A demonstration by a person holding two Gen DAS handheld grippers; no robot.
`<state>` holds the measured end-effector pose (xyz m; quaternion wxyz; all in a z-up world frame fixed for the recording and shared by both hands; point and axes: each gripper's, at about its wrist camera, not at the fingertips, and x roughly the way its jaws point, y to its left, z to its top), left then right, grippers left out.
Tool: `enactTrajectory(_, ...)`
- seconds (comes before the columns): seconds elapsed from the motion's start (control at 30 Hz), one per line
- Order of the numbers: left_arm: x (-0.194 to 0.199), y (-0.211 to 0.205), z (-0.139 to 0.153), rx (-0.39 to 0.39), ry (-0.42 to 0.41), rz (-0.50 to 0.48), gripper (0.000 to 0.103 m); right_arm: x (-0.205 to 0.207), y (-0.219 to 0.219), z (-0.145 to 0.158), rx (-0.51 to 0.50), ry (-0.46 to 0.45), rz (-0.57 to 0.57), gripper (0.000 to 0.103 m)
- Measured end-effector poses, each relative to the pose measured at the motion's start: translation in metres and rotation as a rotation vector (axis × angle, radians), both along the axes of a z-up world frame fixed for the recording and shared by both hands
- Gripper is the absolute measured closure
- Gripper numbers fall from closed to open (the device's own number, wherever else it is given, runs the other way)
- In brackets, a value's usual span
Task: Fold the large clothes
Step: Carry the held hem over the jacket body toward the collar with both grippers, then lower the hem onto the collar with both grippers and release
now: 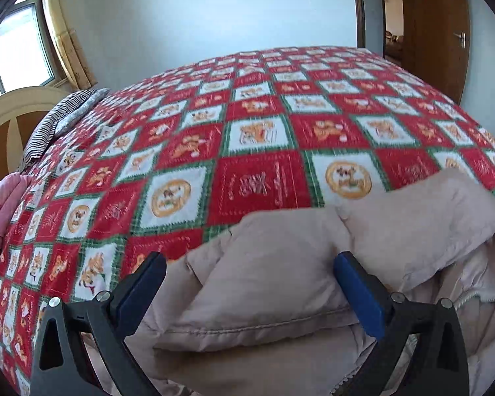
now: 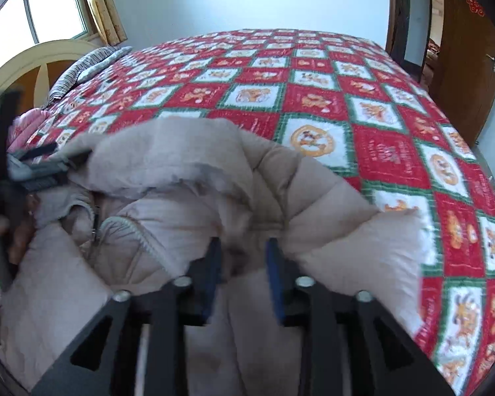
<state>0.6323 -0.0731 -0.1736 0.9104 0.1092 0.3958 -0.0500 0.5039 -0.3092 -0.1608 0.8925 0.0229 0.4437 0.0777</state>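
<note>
Right under your left gripper (image 1: 250, 272) lies a folded sleeve (image 1: 264, 283) of the beige padded coat (image 1: 412, 231). Its two blue-padded fingers (image 1: 358, 292) stand wide apart, one on each side of that sleeve, and neither pad presses on the cloth: you hold nothing with it.

Your right gripper (image 2: 242, 264) sits low over the middle of the coat (image 2: 198, 204). Its jaws are partly open, with a narrow gap between the blue pads (image 2: 275, 280). Puffy fabric rises in that gap, but the picture is blurred there, so you cannot tell whether the pads pinch it or only stand beside it.

The coat lies on the near edge of the bed, on the red, white and green checked blanket (image 1: 264, 125). It is bunched, not flat: the hood (image 2: 168, 145) with its furry edge is turned toward the far side, the zipper (image 2: 138, 234) runs open near the collar, and one sleeve (image 2: 363, 244) reaches out to the right onto the blanket.

In the right wrist view your left gripper shows at the left edge as a dark, blurred shape (image 2: 33, 171) near the collar.

A striped pillow (image 1: 59, 118) rests by the curved headboard (image 1: 13, 115) at the far left, with pink bedding (image 1: 0, 217) just beside it. Behind the bed are a window (image 1: 19, 46) with a yellow curtain (image 1: 67, 33) and a brown door (image 1: 435, 29).
</note>
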Motion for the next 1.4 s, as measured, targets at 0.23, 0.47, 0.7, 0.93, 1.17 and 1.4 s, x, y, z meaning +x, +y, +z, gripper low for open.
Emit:
enactTrajectory(0.23, -0.01, -0.003, -0.015, 0.0, 0.002, -0.024, 0.001, 0.015, 0.011, 0.056, 0.095, -0.142, -0.105, 0.056)
enactTrajectory(0.47, -0.025, 0.005, 0.019, -0.051, -0.111, 0.019, 0.001, 0.091, 0.064, 0.012, 0.092, 0.013, -0.022, 0.056)
enactTrajectory(0.7, -0.011, -0.015, 0.039, -0.091, -0.12, -0.031, 0.001, 0.071, 0.058, -0.016, 0.086, 0.044, -0.019, 0.056)
enactTrajectory(0.93, 0.009, -0.012, -0.017, -0.083, 0.021, 0.044, 0.001, 0.069, 0.064, -0.026, 0.055, 0.04, -0.006, 0.056)
enactTrajectory(1.17, 0.013, -0.012, -0.029, -0.086, 0.047, 0.045, 0.001, 0.069, 0.067, -0.034, 0.047, 0.031, -0.015, 0.056)
enactTrajectory(1.4, 0.015, -0.015, -0.034, -0.065, 0.063, 0.048, 0.001, 0.07, 0.076, -0.037, -0.014, 0.026, -0.017, 0.055)
